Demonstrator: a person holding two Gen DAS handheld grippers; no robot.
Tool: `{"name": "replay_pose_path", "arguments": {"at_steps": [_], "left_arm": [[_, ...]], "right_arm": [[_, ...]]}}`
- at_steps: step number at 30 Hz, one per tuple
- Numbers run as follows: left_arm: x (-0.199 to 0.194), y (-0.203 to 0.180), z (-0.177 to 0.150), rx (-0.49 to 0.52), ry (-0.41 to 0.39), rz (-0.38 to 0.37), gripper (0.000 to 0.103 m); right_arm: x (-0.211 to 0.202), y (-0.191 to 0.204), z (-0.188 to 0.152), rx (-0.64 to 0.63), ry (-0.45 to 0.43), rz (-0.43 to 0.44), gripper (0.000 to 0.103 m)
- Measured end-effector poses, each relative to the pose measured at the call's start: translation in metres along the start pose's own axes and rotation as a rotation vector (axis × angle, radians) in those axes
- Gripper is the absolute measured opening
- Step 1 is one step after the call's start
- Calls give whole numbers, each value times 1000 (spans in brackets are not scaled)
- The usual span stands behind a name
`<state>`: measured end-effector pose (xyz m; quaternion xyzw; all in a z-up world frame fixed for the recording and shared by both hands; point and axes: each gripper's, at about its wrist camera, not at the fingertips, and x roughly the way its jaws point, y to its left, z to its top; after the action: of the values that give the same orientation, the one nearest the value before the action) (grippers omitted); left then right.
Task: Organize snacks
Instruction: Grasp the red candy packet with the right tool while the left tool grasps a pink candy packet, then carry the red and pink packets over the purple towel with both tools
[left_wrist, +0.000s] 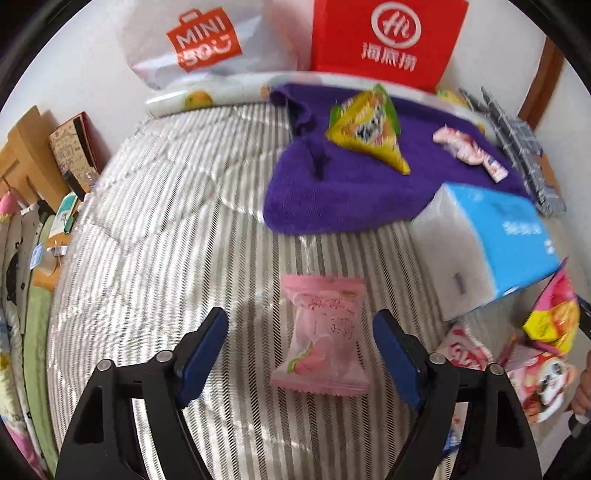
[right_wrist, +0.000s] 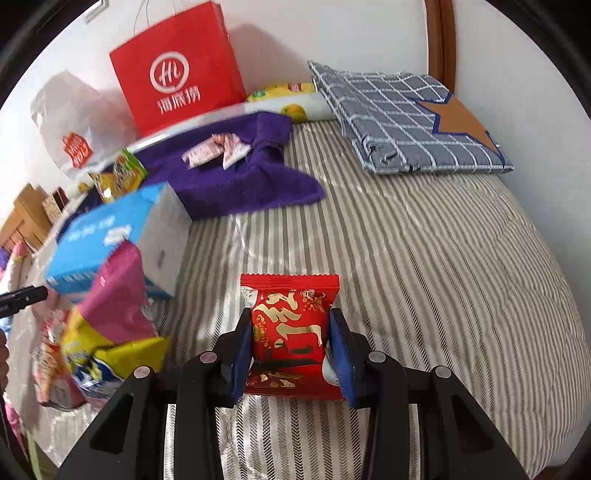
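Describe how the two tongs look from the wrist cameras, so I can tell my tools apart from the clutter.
Both match: the left tongs and right tongs each have two matte black angular arms with triangular cutouts, round silver pins at the joints, and flat dark blue pads on the inner faces. No cables, markings or sleeves show.

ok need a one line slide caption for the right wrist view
Right gripper clamps a red snack packet above the striped bedcover, purple towel behind.
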<state>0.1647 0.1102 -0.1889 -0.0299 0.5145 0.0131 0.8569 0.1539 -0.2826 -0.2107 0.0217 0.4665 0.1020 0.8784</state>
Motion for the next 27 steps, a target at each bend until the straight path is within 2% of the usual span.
{"name": "replay_pose_path", "arguments": {"at_steps": [2,3,5,6,9,15,21,27], "left_arm": [[8,-5,-3,29,7,18,69],[9,-8,-5,52,-9,37,69],[6,-13,-9,78,-41,15,49],[5,-13,-9,80,-48,3,44],[3,-15,-15,95,-100,6,43],[1,-15,-26,92,-173,13,43],[2,-13,-23,70,-174,-4,43],[2,-11,-23,54,-176,-8,42]], "right_arm": [[4,5,-4,-17,-6,-23,37],[4,7,-5,-26,-17,-38,37],[5,10,-7,-33,-29,-58,37],[6,11,-7,-32,-37,-63,38],[8,11,-10,-24,-73,-79,39],[8,13,-10,-26,-70,-89,39],[7,10,-12,-15,-76,-64,41],[4,9,-11,-7,-91,-58,38]]}}
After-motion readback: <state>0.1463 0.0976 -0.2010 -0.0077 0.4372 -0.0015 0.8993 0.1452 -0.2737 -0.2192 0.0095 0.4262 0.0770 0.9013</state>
